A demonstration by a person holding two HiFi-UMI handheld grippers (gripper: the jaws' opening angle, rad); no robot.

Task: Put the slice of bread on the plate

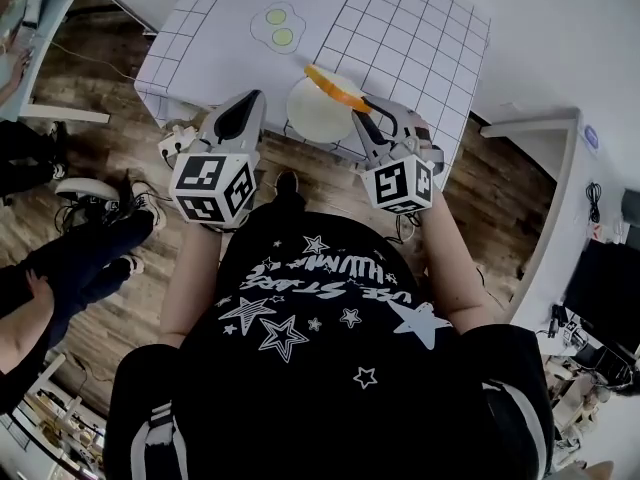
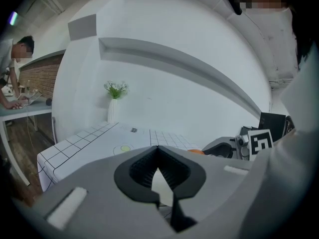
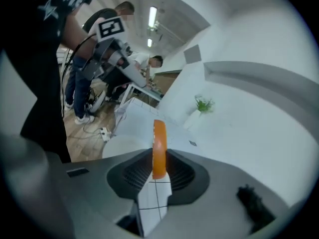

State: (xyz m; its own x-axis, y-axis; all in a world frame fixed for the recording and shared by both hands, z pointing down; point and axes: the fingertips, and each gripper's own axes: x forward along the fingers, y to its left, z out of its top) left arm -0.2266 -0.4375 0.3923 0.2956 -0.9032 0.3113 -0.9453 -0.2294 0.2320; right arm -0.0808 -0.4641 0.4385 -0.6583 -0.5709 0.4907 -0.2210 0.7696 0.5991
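Note:
The orange-crusted slice of bread (image 1: 337,87) hangs tilted over the far right rim of the round white plate (image 1: 315,115), which sits near the table's front edge. My right gripper (image 1: 366,104) is shut on the slice. In the right gripper view the slice (image 3: 159,148) stands edge-on between the pads, and the plate (image 3: 115,148) lies below to the left. My left gripper (image 1: 257,96) hovers at the plate's left side, its jaws brought to a point with nothing in them. In the left gripper view its tips (image 2: 158,152) meet.
A toy fried egg (image 1: 280,26) lies further back on the white gridded tablecloth (image 1: 420,38). A vase with green sprigs (image 2: 114,103) stands at the table's far end. A power strip (image 1: 176,144) and cables lie on the wooden floor, and people stand to the left.

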